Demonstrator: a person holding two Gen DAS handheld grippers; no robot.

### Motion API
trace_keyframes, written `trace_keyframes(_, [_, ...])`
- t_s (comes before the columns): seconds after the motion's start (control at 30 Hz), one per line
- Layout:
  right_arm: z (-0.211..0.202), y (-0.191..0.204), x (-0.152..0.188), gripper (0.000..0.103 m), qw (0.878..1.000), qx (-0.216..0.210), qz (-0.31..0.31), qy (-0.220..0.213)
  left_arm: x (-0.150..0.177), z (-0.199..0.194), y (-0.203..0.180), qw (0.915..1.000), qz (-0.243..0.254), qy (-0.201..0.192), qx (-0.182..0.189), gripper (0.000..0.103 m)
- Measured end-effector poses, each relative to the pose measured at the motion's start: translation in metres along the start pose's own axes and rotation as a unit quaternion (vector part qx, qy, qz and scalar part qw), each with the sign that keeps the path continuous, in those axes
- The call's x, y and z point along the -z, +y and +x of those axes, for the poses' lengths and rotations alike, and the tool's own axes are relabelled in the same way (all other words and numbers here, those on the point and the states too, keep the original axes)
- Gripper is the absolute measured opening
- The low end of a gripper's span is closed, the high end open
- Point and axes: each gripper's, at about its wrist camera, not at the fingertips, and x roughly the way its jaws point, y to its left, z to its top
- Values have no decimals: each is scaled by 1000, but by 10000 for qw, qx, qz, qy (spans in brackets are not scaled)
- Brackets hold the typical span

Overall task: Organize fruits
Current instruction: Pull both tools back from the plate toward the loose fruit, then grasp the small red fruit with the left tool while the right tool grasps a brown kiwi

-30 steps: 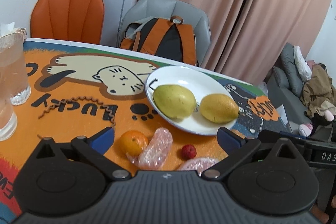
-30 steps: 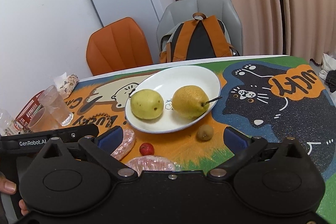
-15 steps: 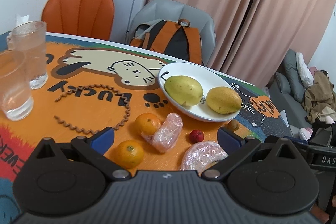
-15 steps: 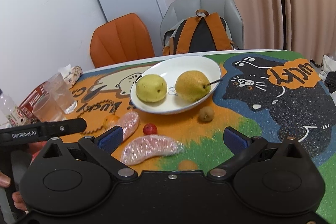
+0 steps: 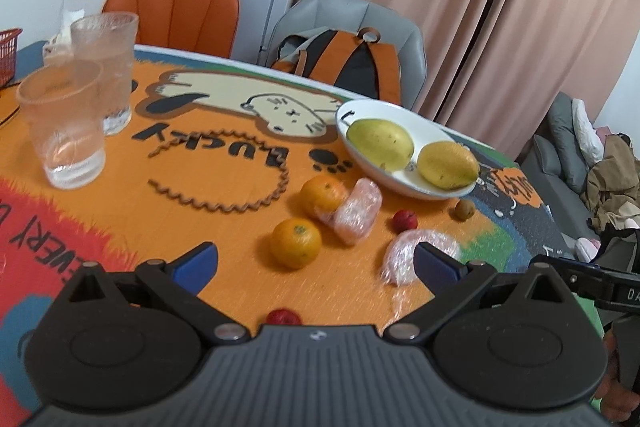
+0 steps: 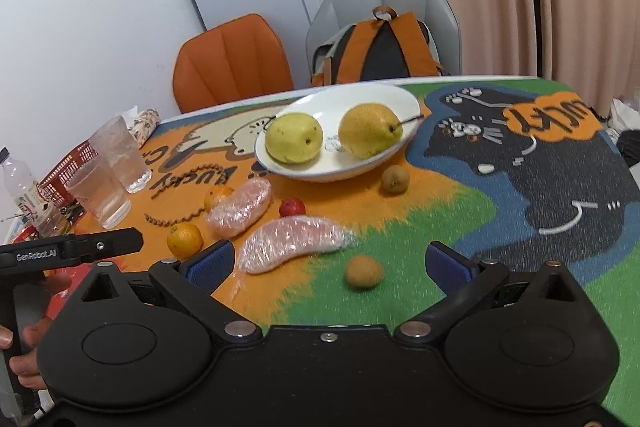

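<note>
Both tongs, left (image 5: 314, 261) and right (image 6: 327, 261), have drawn back from the plate (image 6: 320, 173).

2 pears (image 6: 332, 141) sit in plate (image 6: 320, 103); 2 oranges (image 5: 296, 243), 2 wrapped pcs (image 6: 294, 243) & small fruits lie in front; 2 glasses (image 5: 64, 123) stand at left.

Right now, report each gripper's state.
Left gripper: open, holding nothing.
Right gripper: open, holding nothing.
</note>
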Motion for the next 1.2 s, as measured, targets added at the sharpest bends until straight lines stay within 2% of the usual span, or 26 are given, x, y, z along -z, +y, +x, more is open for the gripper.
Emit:
trace_keyframes(0.2, [-3, 6, 13, 102, 10000, 70, -37, 5, 14, -6, 7, 9999, 37, 14, -125, 103])
trace_keyframes(0.33, [-4, 9, 20, 102, 9998, 162, -122, 76, 24, -9, 7, 9999, 105, 69, -58, 103])
trace_keyframes(0.9, [-9, 8, 36, 102, 9991, 84, -303, 284, 42, -15, 6, 9994, 339, 66, 17, 100])
trace_keyframes(1.2, [2, 2, 34, 100, 9993, 24, -254, 267, 42, -4, 12, 9997, 210, 107, -6, 79])
